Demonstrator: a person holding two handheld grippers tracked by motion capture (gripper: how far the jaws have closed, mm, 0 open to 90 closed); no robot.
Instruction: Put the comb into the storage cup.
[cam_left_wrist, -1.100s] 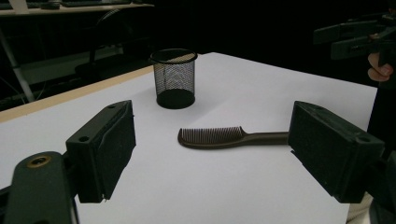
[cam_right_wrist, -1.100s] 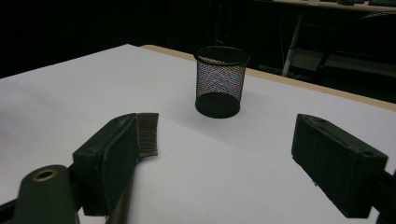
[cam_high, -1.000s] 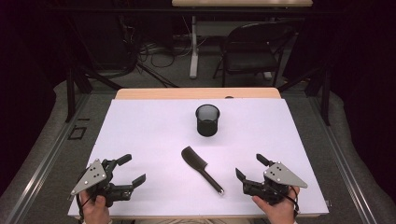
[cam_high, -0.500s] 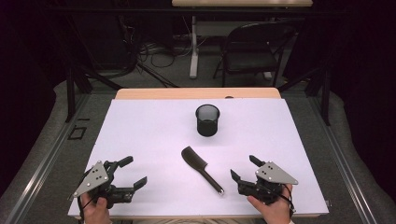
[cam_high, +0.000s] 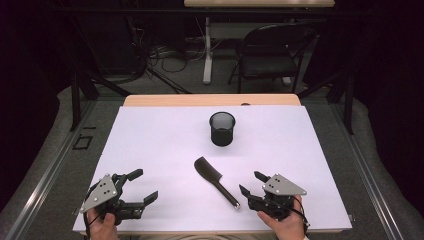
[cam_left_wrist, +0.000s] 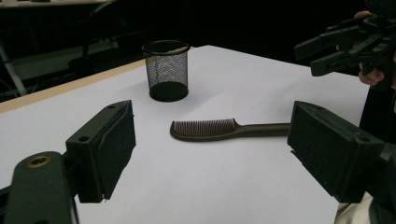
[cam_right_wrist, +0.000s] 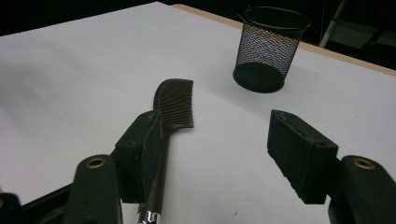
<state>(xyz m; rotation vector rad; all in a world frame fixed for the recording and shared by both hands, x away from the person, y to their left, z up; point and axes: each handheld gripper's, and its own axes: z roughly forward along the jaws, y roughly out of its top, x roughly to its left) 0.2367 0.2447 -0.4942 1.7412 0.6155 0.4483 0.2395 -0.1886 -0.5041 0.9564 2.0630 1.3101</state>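
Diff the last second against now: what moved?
The right gripper slid left toward the comb handle, fingers open, nothing grasped. The left gripper barely shifted and is open too. Comb and mesh cup stayed put.

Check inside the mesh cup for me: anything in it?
Nothing shows above the rim of the mesh cup, and its upper mesh looks see-through and bare in the right gripper view. The dark solid base hides the very bottom.
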